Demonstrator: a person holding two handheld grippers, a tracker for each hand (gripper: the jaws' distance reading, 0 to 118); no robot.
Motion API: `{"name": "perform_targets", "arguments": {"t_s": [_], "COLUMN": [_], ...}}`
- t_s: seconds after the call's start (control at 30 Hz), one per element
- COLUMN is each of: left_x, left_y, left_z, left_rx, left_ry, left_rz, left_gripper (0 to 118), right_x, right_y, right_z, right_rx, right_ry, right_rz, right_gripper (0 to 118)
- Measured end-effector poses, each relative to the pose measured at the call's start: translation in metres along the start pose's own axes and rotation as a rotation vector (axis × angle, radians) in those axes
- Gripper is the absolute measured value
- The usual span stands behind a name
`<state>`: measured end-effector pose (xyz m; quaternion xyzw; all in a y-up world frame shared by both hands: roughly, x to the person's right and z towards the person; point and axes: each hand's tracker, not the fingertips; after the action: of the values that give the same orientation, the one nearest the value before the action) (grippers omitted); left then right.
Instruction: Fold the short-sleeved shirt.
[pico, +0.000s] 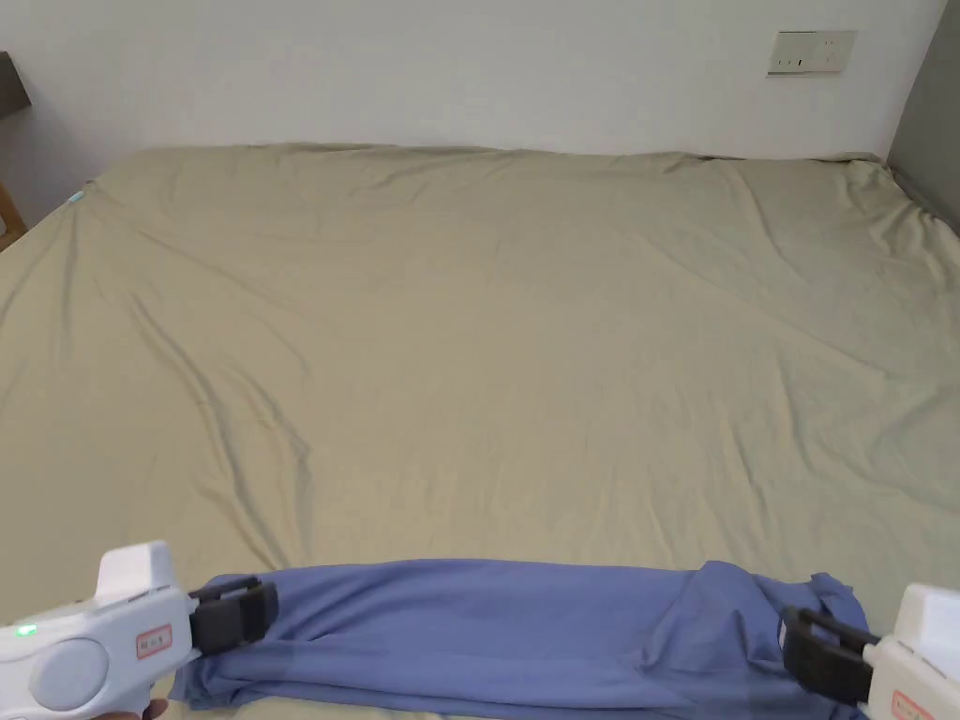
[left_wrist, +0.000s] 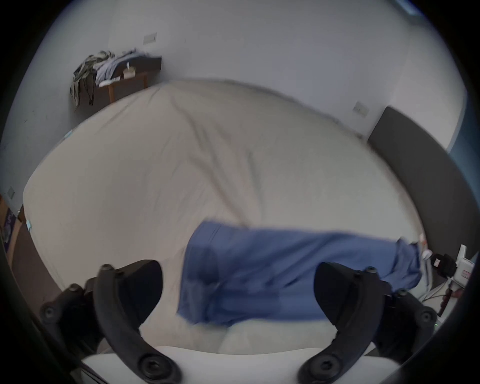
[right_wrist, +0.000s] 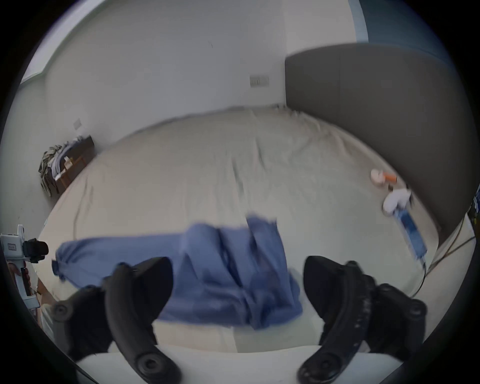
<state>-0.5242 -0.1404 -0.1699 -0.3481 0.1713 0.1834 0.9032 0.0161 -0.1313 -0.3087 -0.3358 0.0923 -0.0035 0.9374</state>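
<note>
A blue short-sleeved shirt (pico: 506, 623) lies in a long, narrow, bunched band along the near edge of the bed. My left gripper (pico: 234, 614) sits at the shirt's left end and my right gripper (pico: 820, 647) at its right end. In the left gripper view the jaws stand wide apart with the shirt (left_wrist: 272, 272) lying beyond them, held by neither jaw. The right gripper view shows the same: jaws spread, the shirt's (right_wrist: 228, 272) crumpled end between and beyond them. The left gripper (right_wrist: 33, 252) also appears far left in that view.
The bed (pico: 487, 337) with its wrinkled beige sheet stretches away to a white wall. A dark headboard (right_wrist: 376, 124) stands on the right. A side table piled with clothes (left_wrist: 109, 70) sits at the far left corner. Small items and a cable (right_wrist: 400, 207) lie near the headboard.
</note>
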Motion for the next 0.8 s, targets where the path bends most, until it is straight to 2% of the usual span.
{"name": "perform_targets", "arguments": {"t_s": [0.03, 0.23, 0.4, 0.43, 0.47, 0.53, 0.57, 0.6, 0.63, 0.67, 0.8], "left_x": [0.007, 0.057, 0.096, 0.100, 0.106, 0.111, 0.113, 0.114, 0.115, 0.115, 0.111], "left_y": [0.010, 0.057, 0.069, 0.070, 0.068, 0.066, 0.065, 0.064, 0.062, 0.061, 0.060], "left_z": [0.009, 0.057, 0.084, 0.086, 0.087, 0.088, 0.088, 0.086, 0.086, 0.085, 0.081], "left_rx": [0.063, 0.414, 0.643, 0.674, 0.699, 0.725, 0.720, 0.718, 0.718, 0.716, 0.680], "left_ry": [-0.017, -0.071, -0.029, -0.013, -0.001, 0.008, 0.013, 0.014, 0.010, 0.008, -0.031], "left_rz": [-0.013, -0.067, -0.125, -0.138, -0.148, -0.163, -0.169, -0.174, -0.179, -0.183, -0.201], "left_gripper": [117, 116, 116, 115, 110, 94, 77, 53, 22, 1, 0], "right_x": [-0.007, -0.052, -0.084, -0.089, -0.093, -0.099, -0.102, -0.104, -0.106, -0.107, -0.108], "right_y": [0.011, 0.070, 0.093, 0.095, 0.096, 0.097, 0.097, 0.097, 0.096, 0.097, 0.096], "right_z": [0.006, 0.044, 0.067, 0.070, 0.073, 0.078, 0.079, 0.081, 0.081, 0.082, 0.081], "right_rx": [0.048, 0.301, 0.467, 0.495, 0.518, 0.558, 0.577, 0.587, 0.592, 0.600, 0.610], "right_ry": [0.007, 0.057, 0.042, 0.031, 0.010, -0.016, -0.033, -0.046, -0.060, -0.071, -0.070], "right_rz": [0.010, 0.048, 0.109, 0.124, 0.140, 0.167, 0.176, 0.184, 0.187, 0.188, 0.198], "right_gripper": [108, 108, 108, 106, 99, 76, 54, 37, 20, 6, 1]}}
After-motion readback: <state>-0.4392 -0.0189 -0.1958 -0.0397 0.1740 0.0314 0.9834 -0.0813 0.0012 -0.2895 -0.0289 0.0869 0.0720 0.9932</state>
